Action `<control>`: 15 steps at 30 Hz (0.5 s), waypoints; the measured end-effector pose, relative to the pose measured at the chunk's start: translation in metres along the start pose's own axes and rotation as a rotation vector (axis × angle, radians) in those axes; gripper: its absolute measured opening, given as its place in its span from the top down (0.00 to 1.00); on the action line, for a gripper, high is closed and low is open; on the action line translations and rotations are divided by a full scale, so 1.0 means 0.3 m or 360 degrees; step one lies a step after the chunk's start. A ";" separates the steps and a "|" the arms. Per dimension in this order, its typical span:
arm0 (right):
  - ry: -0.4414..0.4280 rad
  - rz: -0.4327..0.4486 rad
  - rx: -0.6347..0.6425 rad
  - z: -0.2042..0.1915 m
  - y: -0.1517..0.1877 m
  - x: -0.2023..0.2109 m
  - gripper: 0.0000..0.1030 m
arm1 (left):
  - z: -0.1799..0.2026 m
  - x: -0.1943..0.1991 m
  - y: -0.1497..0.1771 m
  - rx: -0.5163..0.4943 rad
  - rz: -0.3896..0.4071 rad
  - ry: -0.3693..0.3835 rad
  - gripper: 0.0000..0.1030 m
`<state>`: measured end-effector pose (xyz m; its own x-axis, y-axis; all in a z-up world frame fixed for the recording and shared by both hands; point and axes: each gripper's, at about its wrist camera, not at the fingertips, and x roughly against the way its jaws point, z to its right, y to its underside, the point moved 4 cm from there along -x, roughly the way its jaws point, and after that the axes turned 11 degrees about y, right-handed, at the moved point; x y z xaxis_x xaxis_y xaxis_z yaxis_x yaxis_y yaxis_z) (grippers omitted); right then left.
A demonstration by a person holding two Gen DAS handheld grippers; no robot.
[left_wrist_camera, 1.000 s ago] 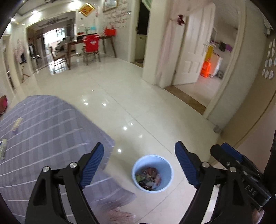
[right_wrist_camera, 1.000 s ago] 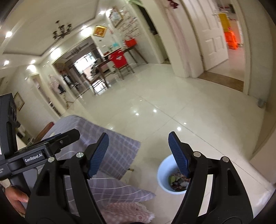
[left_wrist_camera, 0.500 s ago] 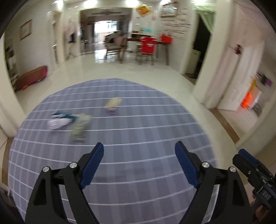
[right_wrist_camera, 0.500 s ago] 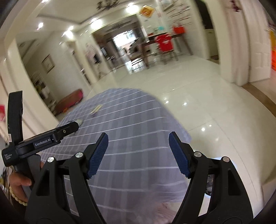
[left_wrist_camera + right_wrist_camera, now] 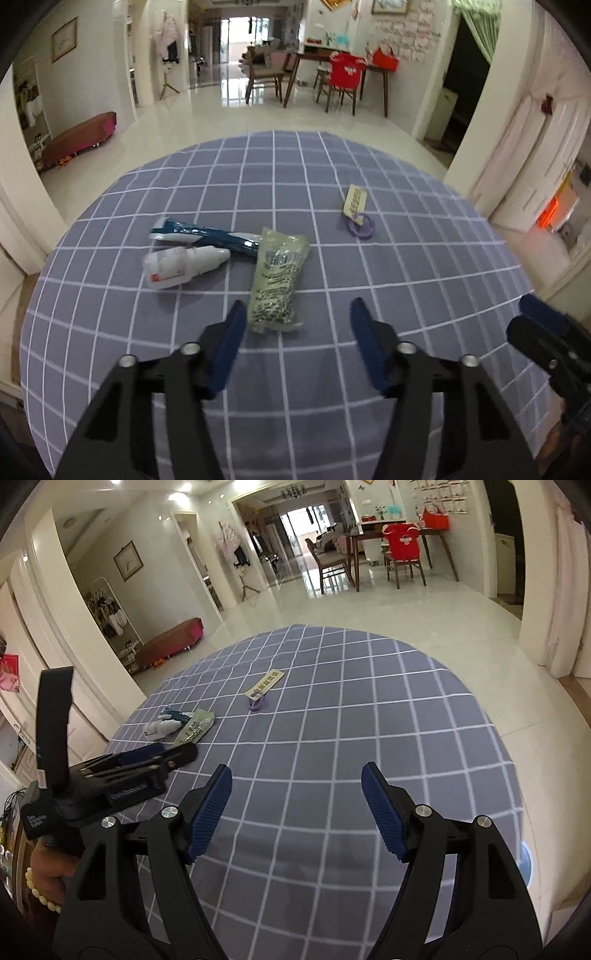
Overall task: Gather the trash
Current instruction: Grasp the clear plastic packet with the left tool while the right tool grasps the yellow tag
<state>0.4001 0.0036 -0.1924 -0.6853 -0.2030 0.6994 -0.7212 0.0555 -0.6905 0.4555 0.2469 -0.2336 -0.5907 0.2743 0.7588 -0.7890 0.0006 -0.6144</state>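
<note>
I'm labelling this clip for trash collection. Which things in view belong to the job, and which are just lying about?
Job:
green packet
white bottle
blue wrapper
yellow tag
purple ring
blue bin

Lying about:
checked tablecloth
red chair
bench

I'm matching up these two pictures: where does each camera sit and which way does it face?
Left wrist: on the left tongs, facing down at a checked table and a clear packet; right tongs at the edge.
Right wrist: on the right tongs, facing the table; left tongs and a hand show.
Shared: table, packet, yellow tag.
</note>
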 end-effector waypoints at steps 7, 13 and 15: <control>0.0016 -0.0014 0.0054 -0.046 -0.049 -0.073 0.30 | 0.033 0.022 -0.007 -0.0070 0.0026 0.0087 0.87; -0.0012 -0.0072 0.0144 -0.139 -0.107 -0.171 0.30 | -0.043 0.138 -0.057 0.0128 0.0249 0.0098 0.88; -0.0018 -0.0099 0.0181 -0.179 -0.126 -0.217 0.30 | -0.076 0.183 -0.081 0.0174 0.0329 0.0043 0.88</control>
<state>0.4666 0.0673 -0.2019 -0.6378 -0.2139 0.7399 -0.7458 -0.0686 -0.6626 0.4461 0.2839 -0.1820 -0.7380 0.2833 0.6125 -0.6663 -0.1618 -0.7279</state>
